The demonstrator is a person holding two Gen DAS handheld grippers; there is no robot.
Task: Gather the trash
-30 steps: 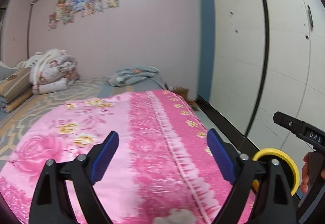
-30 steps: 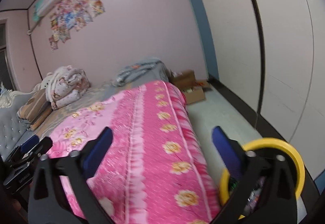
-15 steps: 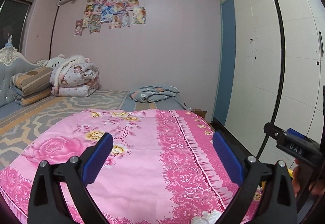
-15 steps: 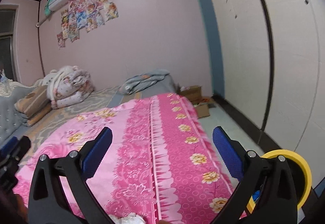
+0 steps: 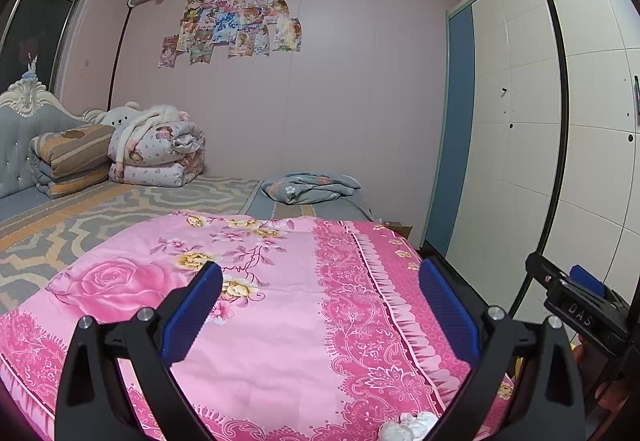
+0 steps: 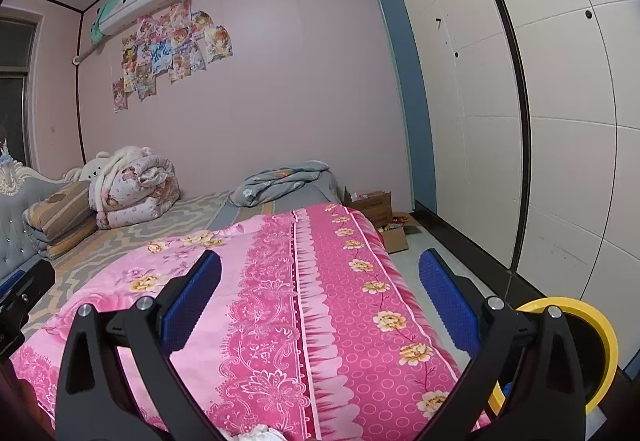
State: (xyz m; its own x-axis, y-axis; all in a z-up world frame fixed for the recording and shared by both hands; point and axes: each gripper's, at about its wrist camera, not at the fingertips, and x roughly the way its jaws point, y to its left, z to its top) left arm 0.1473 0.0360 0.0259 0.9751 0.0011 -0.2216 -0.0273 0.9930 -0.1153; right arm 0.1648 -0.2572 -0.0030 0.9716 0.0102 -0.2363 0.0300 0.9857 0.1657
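Note:
A crumpled white tissue point(image 5: 408, 425) lies on the pink floral blanket point(image 5: 280, 321) at its near edge, below and just right of my left gripper point(image 5: 320, 303). That gripper is open wide with only blanket showing between its blue pads. The same tissue point(image 6: 260, 433) peeks in at the bottom of the right wrist view, below my right gripper point(image 6: 320, 295), which is also open and holds nothing. A yellow-rimmed bin point(image 6: 602, 325) stands on the floor to the right of the bed, partly hidden by the right finger.
The bed carries folded quilts point(image 5: 156, 153) and a grey bundle point(image 5: 312, 187) at the back. Cardboard boxes point(image 6: 374, 207) sit on the floor point(image 6: 412, 261) beside a white wardrobe point(image 6: 560, 121). The right gripper point(image 5: 576, 301) shows at the left view's right edge.
Both views have rolled level and tipped up, showing more wall. The left jaws stand slightly wider. The bin has slid almost out of the left view.

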